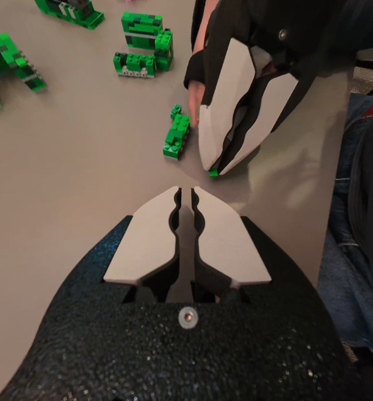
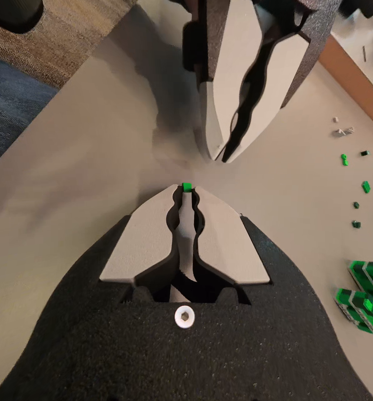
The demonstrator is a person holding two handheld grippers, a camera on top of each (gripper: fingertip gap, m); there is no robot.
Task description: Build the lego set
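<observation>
My right gripper point(image 2: 186, 189) is shut on a tiny bright green 1x1 brick point(image 2: 186, 187) at its fingertips, held just above the grey table point(image 2: 94, 173). The left wrist view shows the same gripper point(image 1: 216, 171) pointing down with that brick point(image 1: 213, 173) at its tips. My left gripper point(image 1: 186, 189) is empty, its jaws only a narrow gap apart, and sits tip to tip with the right one, a short way from it. It also shows in the right wrist view point(image 2: 221, 160). A small green sub-build point(image 1: 177, 134) lies just left of the right gripper.
Larger green builds stand at the far left point(image 1: 7, 65) and far middle point(image 1: 146, 32), point(image 1: 135, 65). Loose green pieces point(image 2: 366, 186) and grey pieces point(image 2: 342, 131) lie to the right, with a green build point(image 2: 368, 293) nearer. A person's hand point(image 1: 195, 102) and jeans point(image 1: 350, 282) are at the table edge. Both grippers' tips are close together, under 4 cm apart.
</observation>
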